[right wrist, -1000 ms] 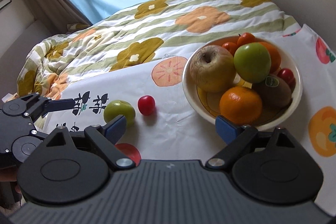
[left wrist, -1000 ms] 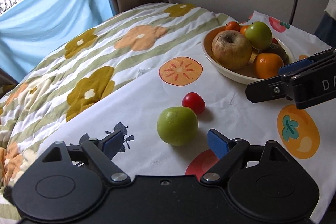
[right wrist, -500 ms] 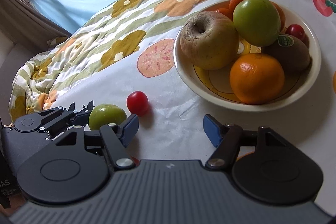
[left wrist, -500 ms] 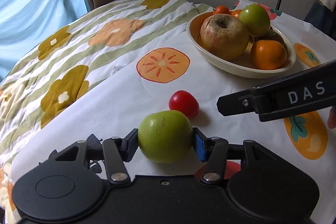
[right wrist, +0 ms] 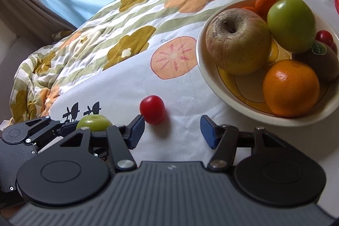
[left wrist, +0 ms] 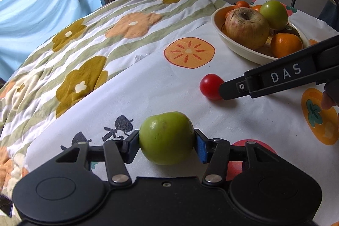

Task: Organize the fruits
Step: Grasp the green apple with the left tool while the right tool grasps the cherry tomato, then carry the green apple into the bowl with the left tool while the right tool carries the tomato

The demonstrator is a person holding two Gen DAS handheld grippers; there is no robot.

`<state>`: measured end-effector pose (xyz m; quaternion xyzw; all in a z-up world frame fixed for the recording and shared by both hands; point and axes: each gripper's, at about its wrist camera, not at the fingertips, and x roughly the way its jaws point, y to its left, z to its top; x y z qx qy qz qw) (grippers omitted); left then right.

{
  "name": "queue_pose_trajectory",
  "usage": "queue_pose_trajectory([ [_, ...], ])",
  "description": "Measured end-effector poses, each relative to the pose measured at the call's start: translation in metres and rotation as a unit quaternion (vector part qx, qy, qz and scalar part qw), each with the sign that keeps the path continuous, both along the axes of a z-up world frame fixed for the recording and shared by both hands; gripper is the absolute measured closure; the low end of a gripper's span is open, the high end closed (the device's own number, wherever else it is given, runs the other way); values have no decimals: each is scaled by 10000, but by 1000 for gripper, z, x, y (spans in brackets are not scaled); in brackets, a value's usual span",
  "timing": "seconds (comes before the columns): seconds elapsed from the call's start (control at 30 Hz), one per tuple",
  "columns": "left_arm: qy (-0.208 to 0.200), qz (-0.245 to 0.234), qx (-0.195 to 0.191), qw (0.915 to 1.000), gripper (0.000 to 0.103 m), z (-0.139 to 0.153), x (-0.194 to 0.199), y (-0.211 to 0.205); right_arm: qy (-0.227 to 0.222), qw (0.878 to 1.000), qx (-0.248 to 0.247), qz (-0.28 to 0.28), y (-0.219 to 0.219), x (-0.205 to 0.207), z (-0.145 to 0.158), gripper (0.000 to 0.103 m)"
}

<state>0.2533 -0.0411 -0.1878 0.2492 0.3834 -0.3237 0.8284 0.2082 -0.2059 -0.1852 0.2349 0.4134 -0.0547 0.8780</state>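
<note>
My left gripper is shut on a green apple, which is just above or on the white fruit-print cloth. The apple also shows in the right wrist view. A small red tomato lies on the cloth just ahead of my open right gripper, close to its left finger. In the left wrist view the tomato sits at the tip of the right gripper's finger. A cream bowl at the right holds a brownish apple, a green apple, an orange and a kiwi.
A flowered striped quilt covers the bed to the left and behind. A blue sheet hangs under the window. A wall and curtain stand behind the bowl.
My left gripper has closed on the green apple. My right gripper has moved forward and left, down toward the red tomato.
</note>
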Motion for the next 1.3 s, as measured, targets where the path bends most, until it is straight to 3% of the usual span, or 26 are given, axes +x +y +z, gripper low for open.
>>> queue_pose_trajectory([
  [0.23, -37, 309, 38, 9995, 46, 0, 1, 16, -49, 9989, -332, 324, 14, 13, -1, 38],
  [0.4, -45, 513, 28, 9987, 46, 2, -1, 24, -83, 9972, -514, 537, 22, 20, -2, 50],
  [0.47, -64, 590, 11, 9982, 46, 4, -2, 26, -128, 9960, -586, 656, 26, 21, -1, 60],
  [0.9, -325, 1216, -310, 9916, 46, 50, -26, 26, -536, 9908, -834, 918, 13, -10, 44, 60],
  [1.3, -424, 1565, -652, 9846, 46, 94, -68, -26, -750, 9884, -958, 907, -60, -66, 92, 60],
])
